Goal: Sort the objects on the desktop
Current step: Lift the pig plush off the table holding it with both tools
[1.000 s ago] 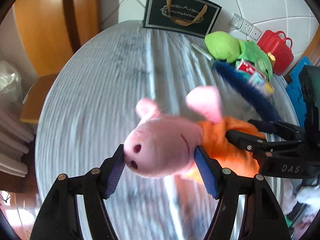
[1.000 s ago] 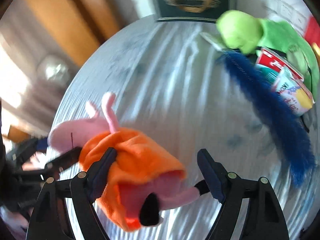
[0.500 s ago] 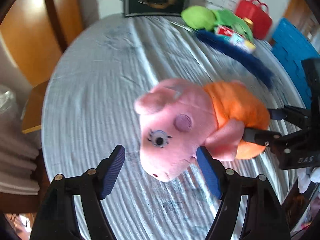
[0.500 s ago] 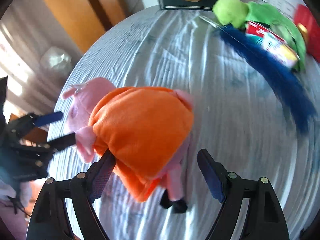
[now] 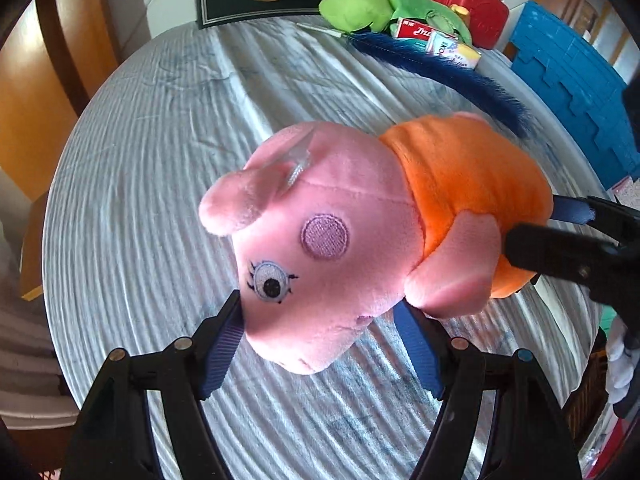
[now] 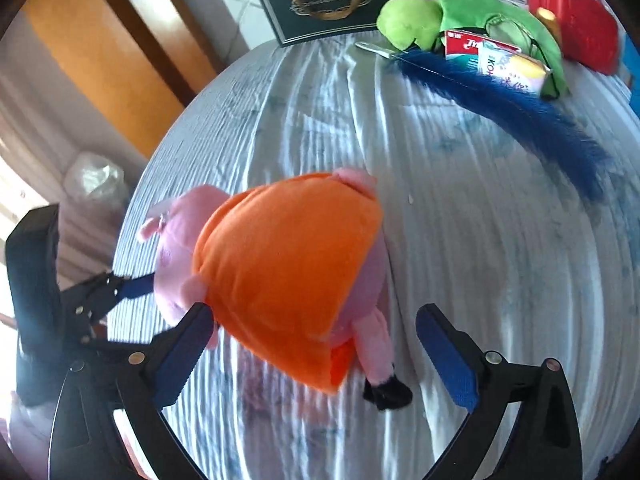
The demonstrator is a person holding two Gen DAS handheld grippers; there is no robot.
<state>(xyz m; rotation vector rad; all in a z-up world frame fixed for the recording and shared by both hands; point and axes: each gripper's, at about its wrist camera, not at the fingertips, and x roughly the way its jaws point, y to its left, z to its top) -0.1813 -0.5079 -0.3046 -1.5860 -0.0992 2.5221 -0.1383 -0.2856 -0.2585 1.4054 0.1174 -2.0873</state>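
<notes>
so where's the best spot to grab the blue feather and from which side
Probably the pale bare quill tip of the blue feather, coming from above with the pads across the shaft. That end is thin, stiff and lies clear on the tablecloth, pointing toward the gift bag. The middle is crowded by the boxes and the green plush.

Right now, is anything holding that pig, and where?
The pink plush pig has its snout between the left tool's pads; a grip cannot be told. The right tool is opening, not gripping.
</notes>
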